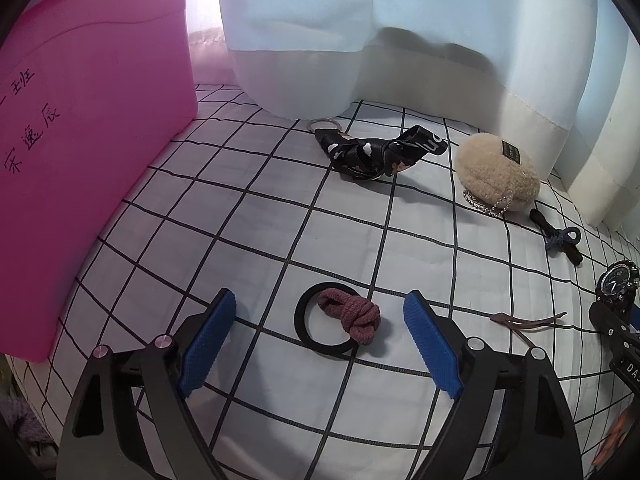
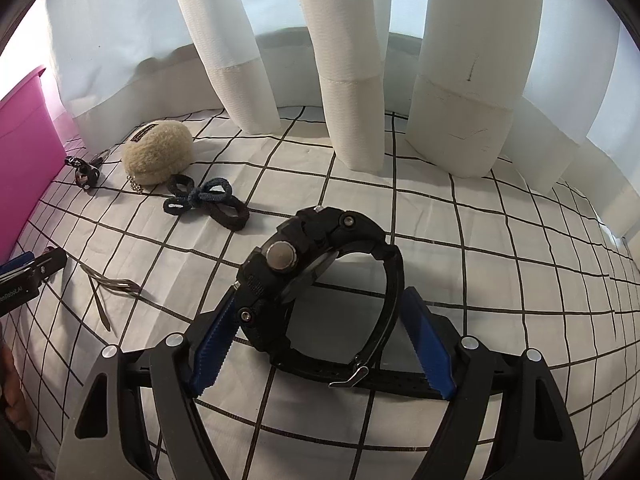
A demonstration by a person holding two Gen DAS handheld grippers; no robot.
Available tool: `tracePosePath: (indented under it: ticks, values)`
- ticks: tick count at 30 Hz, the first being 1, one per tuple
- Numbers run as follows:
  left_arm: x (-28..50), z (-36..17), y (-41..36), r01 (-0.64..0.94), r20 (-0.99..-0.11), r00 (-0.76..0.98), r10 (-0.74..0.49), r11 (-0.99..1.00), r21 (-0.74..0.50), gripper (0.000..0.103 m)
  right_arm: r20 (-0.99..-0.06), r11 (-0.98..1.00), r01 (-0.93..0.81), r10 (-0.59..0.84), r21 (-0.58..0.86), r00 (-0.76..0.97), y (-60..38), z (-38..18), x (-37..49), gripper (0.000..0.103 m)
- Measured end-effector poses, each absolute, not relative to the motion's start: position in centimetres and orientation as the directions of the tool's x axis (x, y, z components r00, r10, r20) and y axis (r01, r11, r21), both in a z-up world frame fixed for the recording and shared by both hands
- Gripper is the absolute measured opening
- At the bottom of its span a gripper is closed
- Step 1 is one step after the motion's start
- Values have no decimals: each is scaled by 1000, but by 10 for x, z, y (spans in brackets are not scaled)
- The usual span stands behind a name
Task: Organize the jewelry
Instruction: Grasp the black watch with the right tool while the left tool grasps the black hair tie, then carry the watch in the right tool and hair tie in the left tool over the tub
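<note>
left wrist view: the left claw (image 1: pixel 320 322) hangs spread over the checked sheet (image 1: pixel 240 216), pads clear on both sides of the hair ties (image 1: pixel 340 318) (a black ring with a knotted maroon one lying across it). nothing is gripped. a pink bin (image 1: pixel 88 168) stands close on the left. further back lie a black strap (image 1: pixel 380 152) on a key ring, a plush pouch (image 1: pixel 498 176) with a ball chain, and a second knot of ties (image 1: pixel 560 238). a brown cord (image 1: pixel 528 320) lies to the right.

right wrist view: the right claw (image 2: pixel 320 344) brackets the watch (image 2: pixel 320 276), which stands on edge on the sheet with its buckle toward the camera. the left pad sits against the case; whether the right pad presses the band cannot be told, so no firm grip is confirmed.

risks: the ties are low and soft. if the left claw clenches too high, the pads will likely pinch sheet or catch only one tie. the watch is rounded and upright; an off-centre squeeze could roll it flat or let it slip out on lifting. the brown cord lies between the two claws and may snag.
</note>
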State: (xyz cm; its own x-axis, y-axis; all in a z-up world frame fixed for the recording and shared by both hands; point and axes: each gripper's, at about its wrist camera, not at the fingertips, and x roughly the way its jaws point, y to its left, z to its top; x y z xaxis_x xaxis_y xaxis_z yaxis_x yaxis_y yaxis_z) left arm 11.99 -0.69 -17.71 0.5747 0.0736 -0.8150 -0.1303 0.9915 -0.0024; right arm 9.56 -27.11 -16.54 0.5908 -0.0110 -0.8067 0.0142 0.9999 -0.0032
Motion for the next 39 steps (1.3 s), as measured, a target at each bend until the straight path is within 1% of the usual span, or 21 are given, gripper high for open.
tracePosePath:
  ticks: [1,2,4,5,7,8,9,10,30,39]
  values:
    - [119,-176,-7,-132,-812,578,76,991,-2,77,-803,1000,14,-20,-15,595,-269,-165,94,66]
    - [116,-176,-8,-132,-809,583,77,991,0,75,-802,1000,13,-23,-20,596,-267,-165,93,66]
    - [113,-174,-9,-128,-804,590,74,992,-2,60,-802,1000,11,-20,-17,597,-266,-164,92,66]
    - [112,-173,-9,-132,-801,594,74,991,-7,55,-802,1000,9,-18,-16,597,-266,-164,92,65]
    - [110,-170,-7,-145,-797,599,78,989,-13,31,-801,1000,4,-15,-15,598,-265,-164,91,65]
    - [109,-170,-7,-148,-795,601,78,989,-15,27,-801,1000,2,-11,-12,598,-266,-163,90,65]
    - [108,-170,-7,-151,-795,602,77,988,-19,21,-801,1000,1,-9,-10,599,-266,-163,89,65]
    - [106,-170,-7,-152,-794,603,75,988,-22,19,-801,1000,0,-7,-9,599,-266,-163,88,65]
    - [84,-156,-39,-91,-779,626,11,994,-60,19,-770,997,-22,67,69,634,-285,-147,54,65]
    - [63,-135,-59,-57,-784,621,-3,997,-49,19,-762,996,-41,83,74,642,-297,-116,30,65]
